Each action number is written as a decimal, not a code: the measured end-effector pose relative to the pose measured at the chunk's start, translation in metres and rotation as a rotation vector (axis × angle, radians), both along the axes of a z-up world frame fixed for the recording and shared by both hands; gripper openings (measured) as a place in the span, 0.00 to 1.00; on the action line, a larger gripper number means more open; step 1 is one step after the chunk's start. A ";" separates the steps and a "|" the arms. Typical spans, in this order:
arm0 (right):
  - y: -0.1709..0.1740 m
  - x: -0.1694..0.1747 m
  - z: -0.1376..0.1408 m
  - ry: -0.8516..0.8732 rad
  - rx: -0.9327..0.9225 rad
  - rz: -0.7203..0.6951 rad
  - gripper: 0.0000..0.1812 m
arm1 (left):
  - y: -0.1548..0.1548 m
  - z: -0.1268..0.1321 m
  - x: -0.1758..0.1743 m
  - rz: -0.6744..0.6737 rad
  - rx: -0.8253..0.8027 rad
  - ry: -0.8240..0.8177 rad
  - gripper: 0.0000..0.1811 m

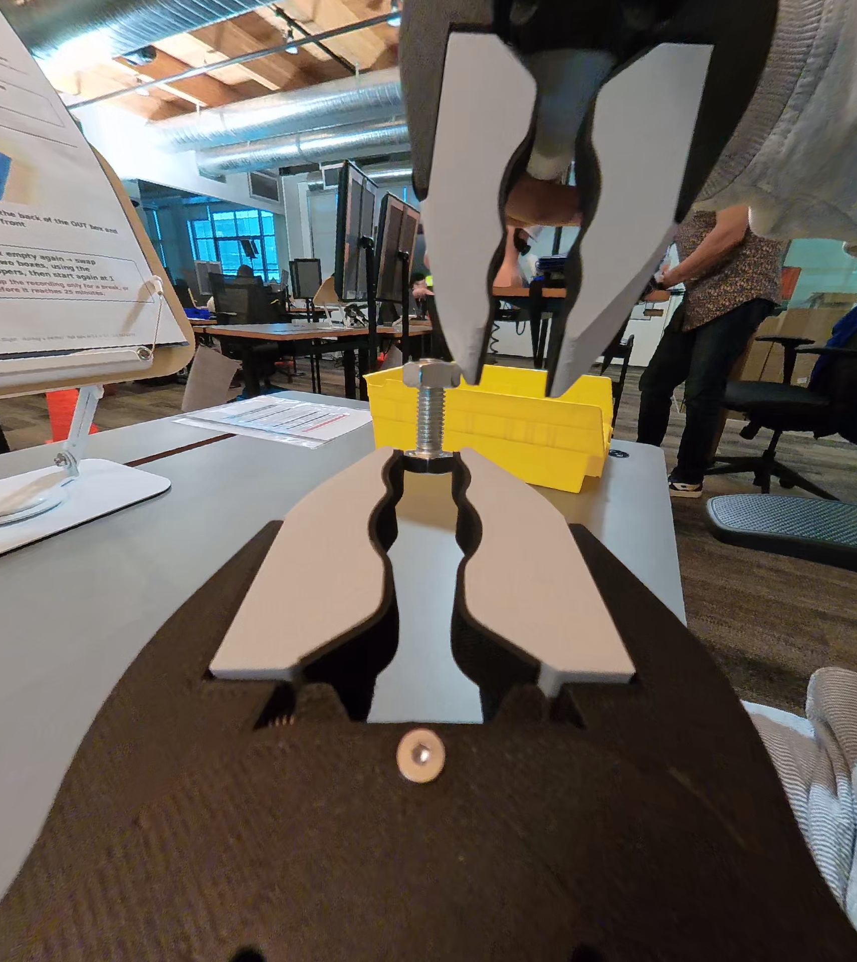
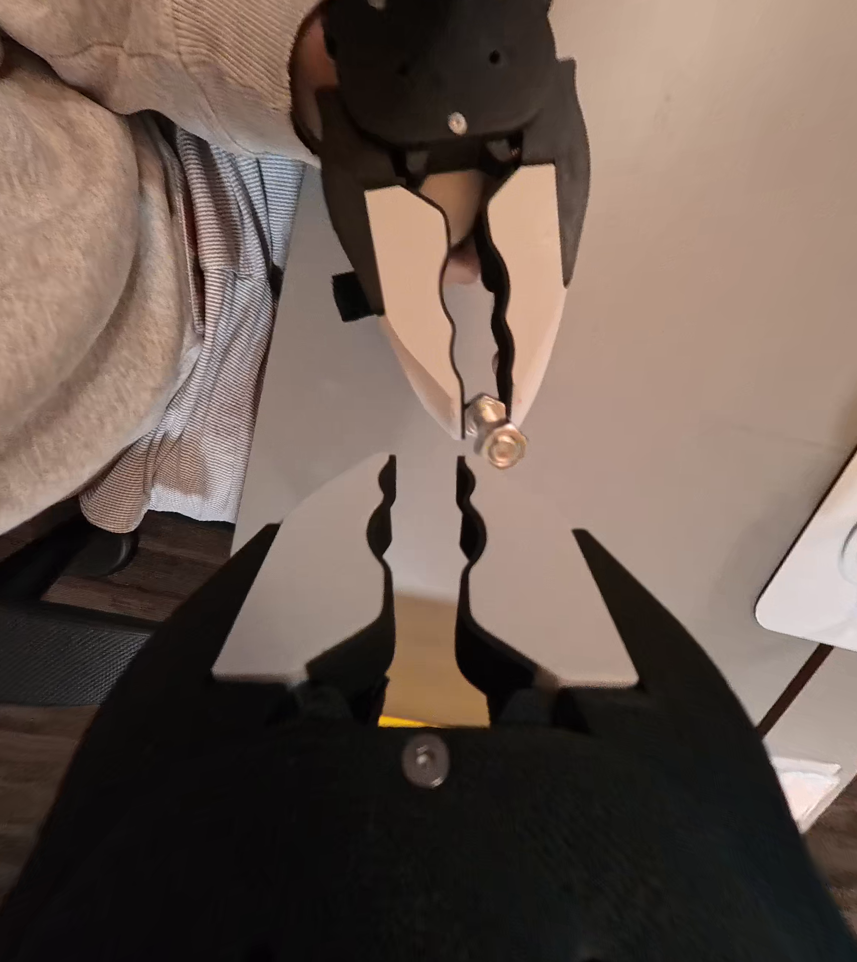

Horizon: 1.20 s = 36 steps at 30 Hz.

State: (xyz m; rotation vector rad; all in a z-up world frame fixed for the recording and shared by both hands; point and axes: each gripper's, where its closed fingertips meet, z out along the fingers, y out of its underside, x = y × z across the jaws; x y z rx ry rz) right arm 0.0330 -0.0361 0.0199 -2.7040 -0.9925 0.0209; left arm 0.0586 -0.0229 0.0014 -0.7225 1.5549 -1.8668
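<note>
The left claw (image 1: 427,463) grips a silver bolt (image 1: 430,416) by its lower end, holding it upright above the grey tabletop (image 1: 103,598), a nut (image 1: 431,374) at its top. The right claw (image 1: 514,385), pointing down, hangs empty with fingertips narrowly parted, just beside the nut. A yellow bin (image 1: 520,432) sits behind.

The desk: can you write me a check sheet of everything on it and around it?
Surface: grey desk, mostly bare.
Job's things: bolt with a nut at its top end; yellow bin behind.
Clutter: instruction sheet on a stand; paper in a sleeve.
Grippers: left hand-held gripper shut on bolt; right hand-held gripper open, beside the nut.
Cables: nothing seen.
Surroundings: office desks, monitors, chairs, a person standing.
</note>
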 end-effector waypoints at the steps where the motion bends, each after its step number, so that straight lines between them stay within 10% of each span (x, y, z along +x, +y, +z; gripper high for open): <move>1: 0.002 -0.004 0.001 0.012 0.013 0.009 0.13 | -0.001 0.000 0.000 -0.005 0.000 0.003 0.10; 36: 0.014 -0.001 0.003 0.010 0.042 -0.008 0.14 | -0.003 -0.003 0.001 0.008 0.037 -0.003 0.10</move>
